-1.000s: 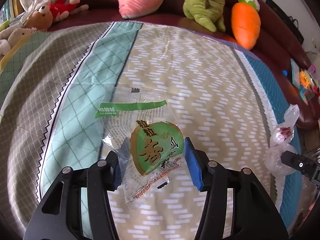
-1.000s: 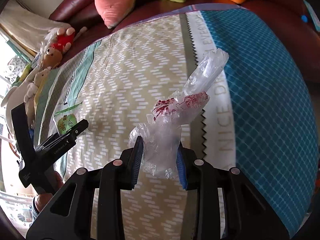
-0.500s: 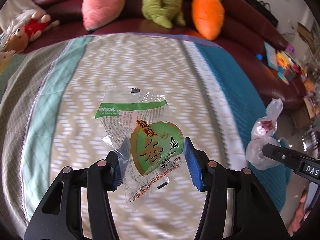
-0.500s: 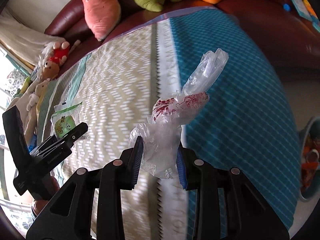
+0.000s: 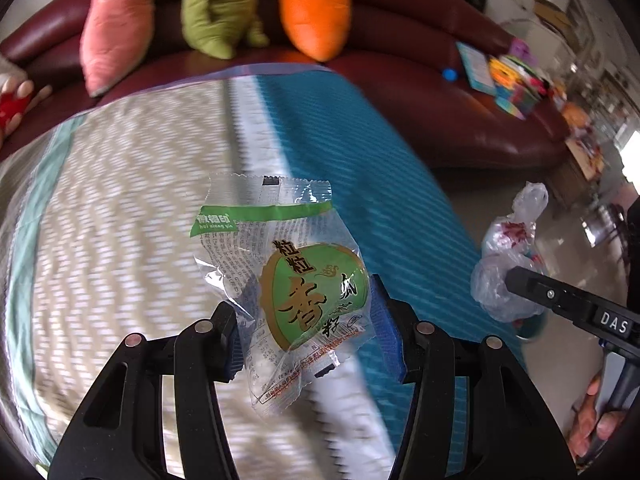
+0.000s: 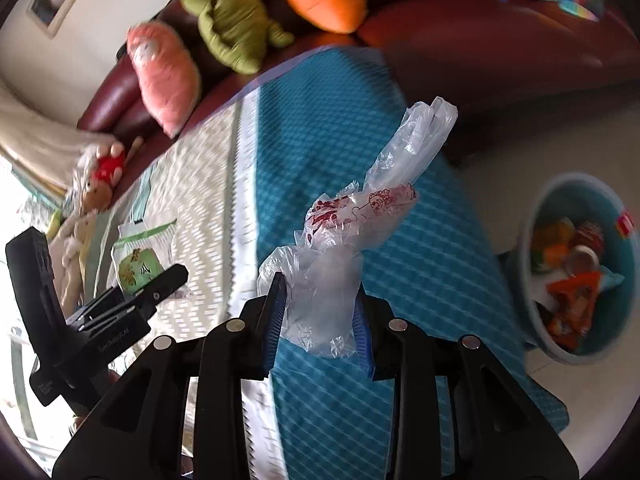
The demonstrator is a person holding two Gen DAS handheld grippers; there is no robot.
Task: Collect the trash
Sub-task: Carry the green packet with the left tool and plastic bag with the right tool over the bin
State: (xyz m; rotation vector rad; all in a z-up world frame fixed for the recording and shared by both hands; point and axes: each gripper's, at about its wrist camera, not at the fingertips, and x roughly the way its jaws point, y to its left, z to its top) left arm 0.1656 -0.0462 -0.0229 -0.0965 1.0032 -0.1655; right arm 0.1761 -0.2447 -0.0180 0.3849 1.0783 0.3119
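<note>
Between the left gripper's [image 5: 306,324] fingers [image 5: 386,328] sits the snack wrapper [image 5: 292,280].

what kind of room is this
Most likely a home living room. A dark red leather sofa holds plush toys such as an orange carrot, a patterned cloth covers the surface in front, and a teal bin sits on the floor.

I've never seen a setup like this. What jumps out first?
A green snack wrapper pinched in the left hand-held gripper, and a crumpled clear plastic bag clamped in the right hand-held gripper. Behind them, an orange carrot plush sits on the dark red sofa; a blue bin of trash stands at right.
</note>
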